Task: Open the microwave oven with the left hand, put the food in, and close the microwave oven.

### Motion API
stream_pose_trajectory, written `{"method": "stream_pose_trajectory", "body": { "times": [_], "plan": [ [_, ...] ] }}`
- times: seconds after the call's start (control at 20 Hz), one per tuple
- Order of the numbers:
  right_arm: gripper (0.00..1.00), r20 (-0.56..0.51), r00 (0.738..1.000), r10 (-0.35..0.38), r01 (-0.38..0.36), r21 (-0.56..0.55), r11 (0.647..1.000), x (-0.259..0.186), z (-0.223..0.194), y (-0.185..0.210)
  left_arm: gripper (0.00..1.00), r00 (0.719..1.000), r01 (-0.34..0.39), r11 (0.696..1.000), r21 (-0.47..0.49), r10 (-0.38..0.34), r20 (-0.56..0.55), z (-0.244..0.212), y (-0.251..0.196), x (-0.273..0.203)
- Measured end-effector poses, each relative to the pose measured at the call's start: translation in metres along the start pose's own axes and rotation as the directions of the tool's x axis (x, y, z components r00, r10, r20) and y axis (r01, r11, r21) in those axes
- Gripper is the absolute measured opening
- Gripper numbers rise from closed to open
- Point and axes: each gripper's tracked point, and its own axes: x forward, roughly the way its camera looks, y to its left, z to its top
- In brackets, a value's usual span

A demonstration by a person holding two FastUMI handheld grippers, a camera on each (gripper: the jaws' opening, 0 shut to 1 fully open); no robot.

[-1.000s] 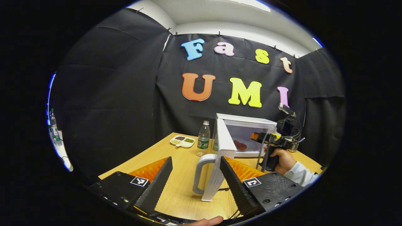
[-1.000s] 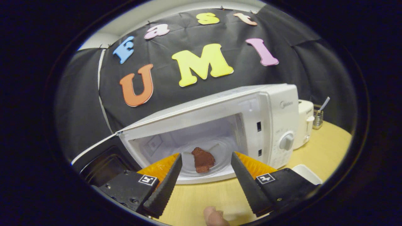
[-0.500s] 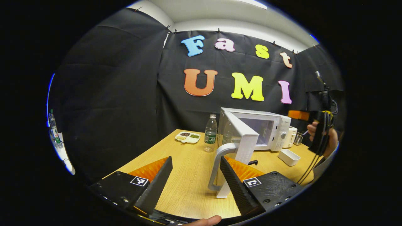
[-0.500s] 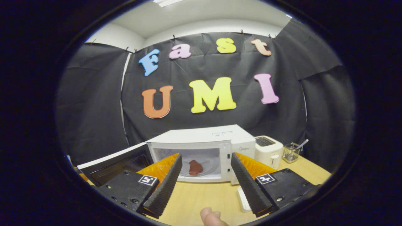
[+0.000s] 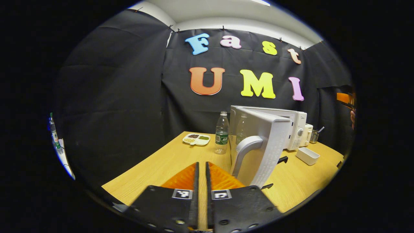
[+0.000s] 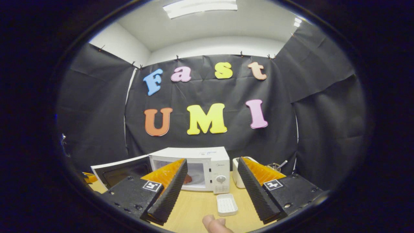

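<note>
Two tongs | left (image 5: 201,168) closed beside door (image 5: 258,145) | right (image 6: 210,168) wide, food (image 6: 187,179) ahead

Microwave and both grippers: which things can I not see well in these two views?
- Food: right gripper view, mostly hidden by the right gripper's finger.
- Microwave cavity: left gripper view, blocked by the half-open door.
- Divided plate: left gripper view, its contents too small to identify.
- Left gripper: fingers together; whether it touches the door cannot be told.
</note>
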Motion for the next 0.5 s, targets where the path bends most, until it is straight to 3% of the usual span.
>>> {"method": "stream_pose_trajectory", "body": {
  "times": [0.05, 0.5],
  "plan": [
    [0.99, 0.005, 1.000, -0.007, 0.007, 0.002, 1.000, -0.006, 0.005, -0.007, 0.00, 1.000, -0.003, 1.000, -0.010, 0.003, -0.002, 0.000, 0.000, 0.003],
    [0.99, 0.000, 1.000, -0.003, 0.003, -0.008, 1.000, -0.031, 0.015, -0.025, 0.00, 0.998, 0.068, 0.998, -0.006, -0.068, 0.003, 0.000, -0.024, 0.010]
  ]
}}
